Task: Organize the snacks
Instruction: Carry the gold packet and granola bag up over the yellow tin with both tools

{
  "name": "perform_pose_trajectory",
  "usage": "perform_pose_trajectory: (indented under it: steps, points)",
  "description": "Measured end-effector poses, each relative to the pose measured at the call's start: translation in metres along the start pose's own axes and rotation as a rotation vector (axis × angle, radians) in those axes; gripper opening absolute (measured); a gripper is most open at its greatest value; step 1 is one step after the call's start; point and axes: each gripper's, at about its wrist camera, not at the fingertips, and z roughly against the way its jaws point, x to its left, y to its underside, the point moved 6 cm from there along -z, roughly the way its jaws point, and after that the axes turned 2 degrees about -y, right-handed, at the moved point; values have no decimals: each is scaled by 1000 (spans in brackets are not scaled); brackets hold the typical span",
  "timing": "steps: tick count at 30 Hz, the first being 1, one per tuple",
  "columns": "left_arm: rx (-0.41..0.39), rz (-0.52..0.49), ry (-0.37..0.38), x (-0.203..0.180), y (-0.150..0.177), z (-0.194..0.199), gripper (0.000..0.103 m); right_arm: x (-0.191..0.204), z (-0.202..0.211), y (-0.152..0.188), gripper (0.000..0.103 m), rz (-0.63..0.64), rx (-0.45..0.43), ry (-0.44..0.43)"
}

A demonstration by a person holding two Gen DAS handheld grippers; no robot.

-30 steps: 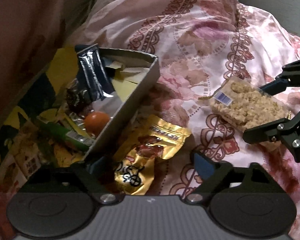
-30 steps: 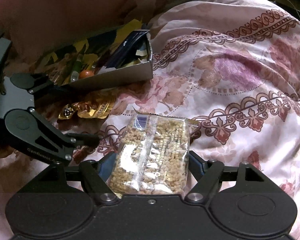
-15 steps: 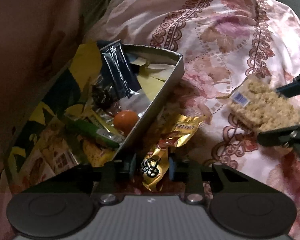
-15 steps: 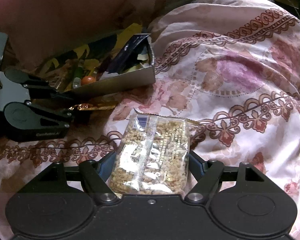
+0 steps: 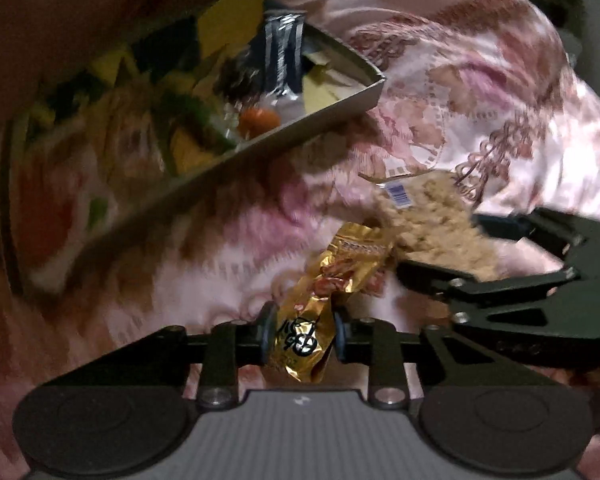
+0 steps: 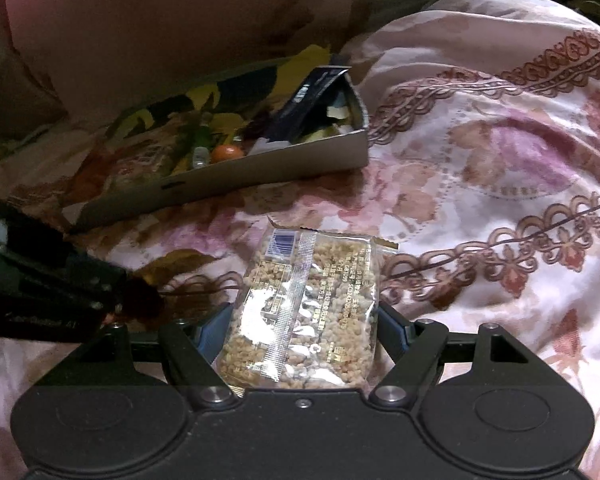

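Note:
A gold foil snack packet (image 5: 340, 272) hangs crumpled between the pads of my left gripper (image 5: 303, 336), whose jaws are closing and press on its lower end. It is lifted just off the floral bedding. Right beside it, my right gripper (image 5: 440, 244) flanks a clear packet of puffed-grain bar (image 5: 432, 216). In the right wrist view that grain packet (image 6: 308, 304) fills the gap of the right gripper (image 6: 304, 332), with the blue pads against its two long sides. The open grey snack box (image 6: 280, 164) lies up and to the left.
The box (image 5: 300, 132) holds an orange ball (image 5: 259, 119), a dark foil sachet (image 5: 283, 52), a green wrapper and other snacks. It rests on crumpled pink floral bedding (image 6: 480, 168). A dim pinkish wall or cushion rises behind the box.
My left gripper went from wide open to shut on the gold packet, then rolled and lifted it away from the box towards the grain packet. The right gripper stayed put.

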Motion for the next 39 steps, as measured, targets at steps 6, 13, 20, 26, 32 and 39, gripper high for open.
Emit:
perform_pose_trajectory:
  steps: [6,13,20,26,32,39]
  points:
    - [-26,188,98,16,14,14,23,6,3,0,77,-58,-3,-79]
    - [-81,389,187,41,34,20,21,8,7,2,77,-104,-6,-124]
    - [-150,465,199,51,43,31,19,16,9,2,77,-102,-28,-163]
    - [-212,452,188,51,33,44,19,19,10,-2,77,-125,-66,-185]
    - [-262,436,179,48,22,50,19,14,11,-5,77,-171,-97,-202]
    - [-298,402,150,43,11,55,19,12,11,-8,77,-188,-127,-216]
